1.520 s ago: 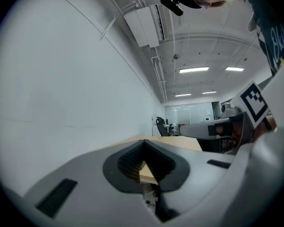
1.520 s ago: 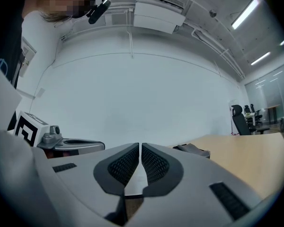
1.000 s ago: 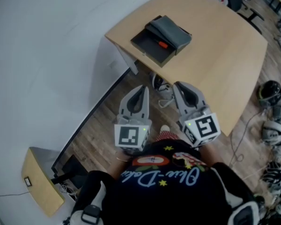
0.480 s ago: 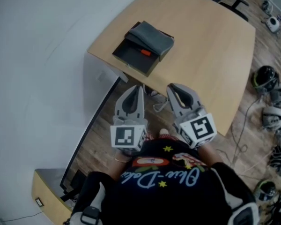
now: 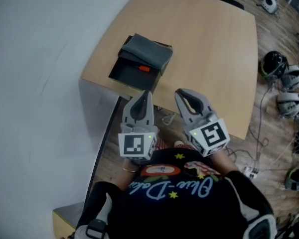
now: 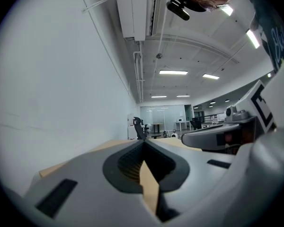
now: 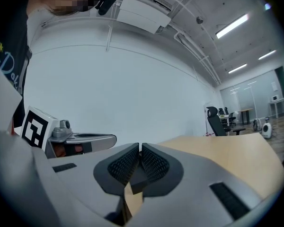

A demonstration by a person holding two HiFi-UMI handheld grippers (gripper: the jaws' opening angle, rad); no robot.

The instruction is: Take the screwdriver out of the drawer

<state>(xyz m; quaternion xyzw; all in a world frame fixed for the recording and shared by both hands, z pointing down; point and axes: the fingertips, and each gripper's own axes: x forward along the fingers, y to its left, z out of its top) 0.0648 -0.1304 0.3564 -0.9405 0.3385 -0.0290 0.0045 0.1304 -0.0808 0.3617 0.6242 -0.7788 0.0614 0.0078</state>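
Note:
A small dark grey drawer box point(image 5: 146, 52) stands on the wooden table point(image 5: 209, 44) near its left edge. Its drawer point(image 5: 125, 74) is pulled out, and the screwdriver's orange handle point(image 5: 143, 68) shows inside. Both grippers are held level at the table's near edge, just short of the drawer. My left gripper point(image 5: 146, 94) point(image 6: 143, 144) is shut, its jaws meeting in a point with nothing between them. Beside it, my right gripper point(image 5: 181, 94) point(image 7: 139, 148) is shut too and holds nothing.
A white wall runs along the left. Helmets point(image 5: 274, 66) and cables point(image 5: 259, 133) lie on the wood floor to the right of the table. A low wooden box point(image 5: 65, 219) sits at the bottom left. Office chairs point(image 7: 217, 119) stand beyond the table.
Both grippers have come forward to the table's near edge. The drawer box and table now sit closer and further left in the head view. Jaws stayed shut.

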